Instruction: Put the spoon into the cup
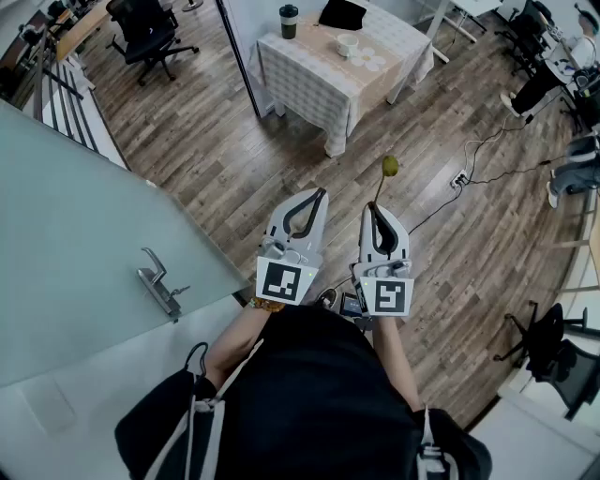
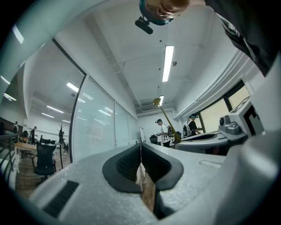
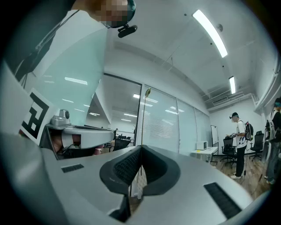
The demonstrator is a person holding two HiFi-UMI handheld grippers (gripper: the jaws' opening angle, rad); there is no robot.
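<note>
My right gripper (image 1: 375,208) is shut on the thin handle of a spoon (image 1: 388,167), whose yellow-green bowl points forward above the wood floor. In the right gripper view the spoon (image 3: 147,92) rises straight up from the closed jaws of the right gripper (image 3: 141,152). My left gripper (image 1: 322,192) is beside it, shut with nothing in it; its jaws meet in the left gripper view (image 2: 141,152), where the spoon (image 2: 156,102) shows to the right. Far ahead, a white cup (image 1: 348,44) and a dark lidded cup (image 1: 289,21) stand on a cloth-covered table (image 1: 309,84).
A frosted glass door with a metal handle (image 1: 159,283) stands close on my left. Cables and a power strip (image 1: 459,178) lie on the floor to the right. Office chairs (image 1: 145,33) stand at the back left and at the lower right (image 1: 553,349). A black flat item (image 1: 342,14) lies on the table.
</note>
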